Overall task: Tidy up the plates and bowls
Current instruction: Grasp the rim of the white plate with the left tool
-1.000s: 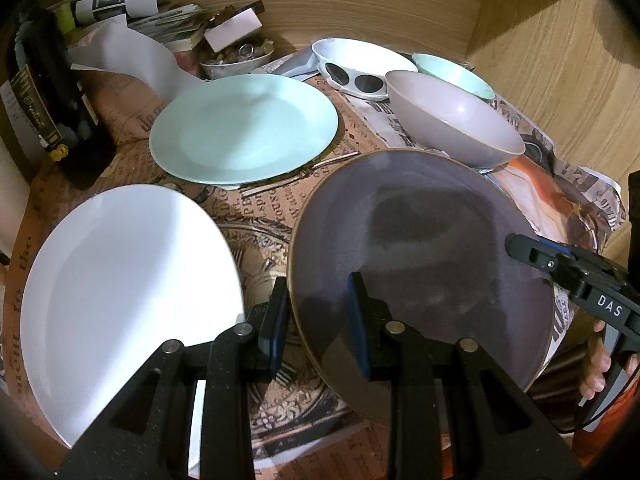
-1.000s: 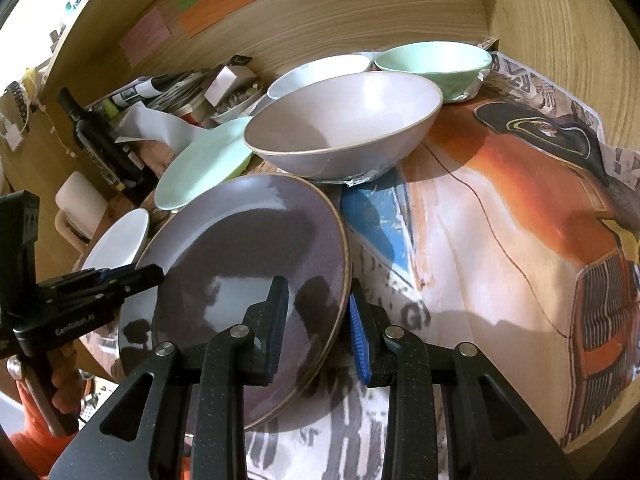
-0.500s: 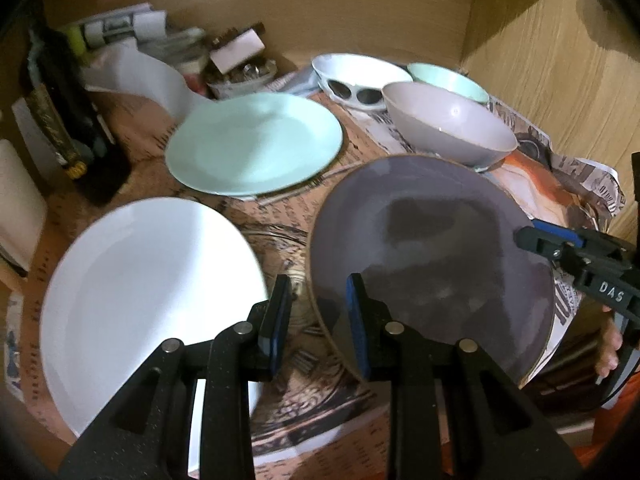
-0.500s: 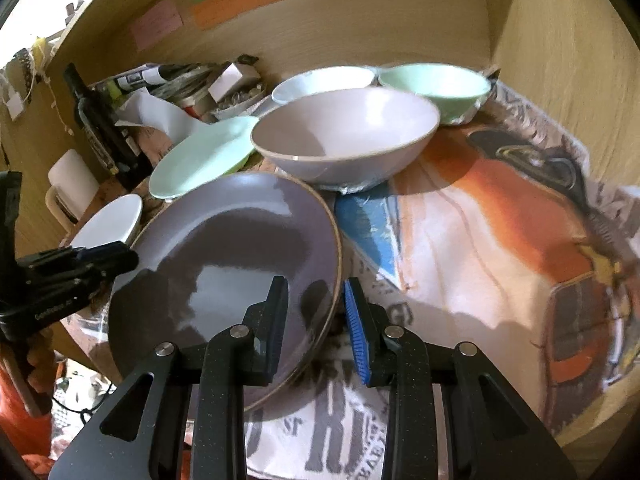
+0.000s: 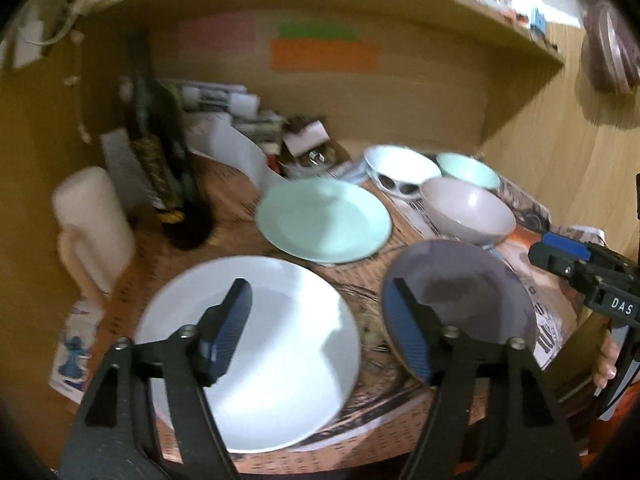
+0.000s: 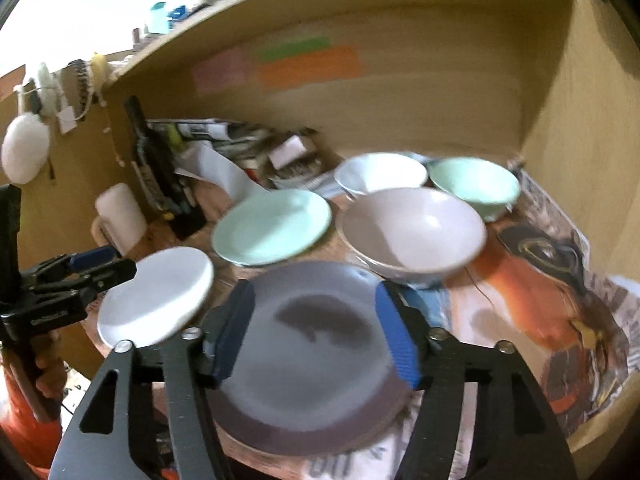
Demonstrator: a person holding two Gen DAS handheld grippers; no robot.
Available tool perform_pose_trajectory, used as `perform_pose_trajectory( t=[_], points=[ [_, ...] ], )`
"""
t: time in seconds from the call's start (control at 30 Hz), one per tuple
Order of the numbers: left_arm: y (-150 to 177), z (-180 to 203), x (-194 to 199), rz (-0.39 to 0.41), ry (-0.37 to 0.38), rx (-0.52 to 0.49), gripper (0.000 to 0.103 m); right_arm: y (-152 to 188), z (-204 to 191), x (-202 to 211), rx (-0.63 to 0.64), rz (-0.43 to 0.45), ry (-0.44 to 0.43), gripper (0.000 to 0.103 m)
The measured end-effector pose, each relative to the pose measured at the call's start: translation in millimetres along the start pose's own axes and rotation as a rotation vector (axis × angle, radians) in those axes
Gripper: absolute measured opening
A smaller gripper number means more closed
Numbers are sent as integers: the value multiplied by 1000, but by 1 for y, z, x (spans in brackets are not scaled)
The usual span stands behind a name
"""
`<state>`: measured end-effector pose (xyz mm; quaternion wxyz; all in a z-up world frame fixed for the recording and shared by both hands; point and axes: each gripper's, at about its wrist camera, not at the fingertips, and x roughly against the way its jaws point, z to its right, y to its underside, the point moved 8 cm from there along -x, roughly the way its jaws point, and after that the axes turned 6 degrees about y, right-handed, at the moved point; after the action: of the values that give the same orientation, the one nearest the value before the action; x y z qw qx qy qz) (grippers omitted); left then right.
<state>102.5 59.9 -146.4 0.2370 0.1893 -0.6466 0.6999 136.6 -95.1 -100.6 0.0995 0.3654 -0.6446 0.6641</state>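
A purple plate (image 5: 460,296) (image 6: 320,348) lies flat on the newspaper near the front edge. My left gripper (image 5: 320,332) hovers above the gap between it and a white plate (image 5: 248,340) (image 6: 160,288), jaws opening, nothing between them. My right gripper (image 6: 316,332) hangs over the purple plate, jaws opening wide, pads clear of the rim. Behind are a mint plate (image 5: 324,220) (image 6: 272,226), a pale pink bowl (image 5: 468,212) (image 6: 412,228), a white bowl (image 5: 400,164) (image 6: 380,172) and a mint bowl (image 5: 468,168) (image 6: 476,184). Each view shows the other gripper (image 5: 576,268) (image 6: 80,272) at its side.
Wooden walls close the nook at the back and right, with a shelf overhead. A dark bottle (image 5: 168,168), a white mug (image 5: 92,220) and a heap of papers (image 5: 248,120) crowd the back left. Newspaper (image 6: 540,300) covers the tabletop at the right.
Both grippers were shut on opposite rims of the purple plate. They have let go, opened wide, and risen and drawn back; the plate now rests flat on the table.
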Motion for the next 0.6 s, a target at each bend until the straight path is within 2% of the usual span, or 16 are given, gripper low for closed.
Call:
perform_pose_trajectory(
  t=[0.1,0.17,0.37,0.6],
  points=[
    [-2,-15,12,33,-24,4,87,-1,-20,-5,24,-3,-30,66],
    [0,-27,18,44,-46,9,89,-1,-32,-10,40,-11,-46,68],
    [13,-62,20,17,-86,40,92,3,-64,-35,79,-61,-85,68],
    [41,-107,10,-61,-119,98,92,15,-93,-66,94,-158,-124,68]
  ],
)
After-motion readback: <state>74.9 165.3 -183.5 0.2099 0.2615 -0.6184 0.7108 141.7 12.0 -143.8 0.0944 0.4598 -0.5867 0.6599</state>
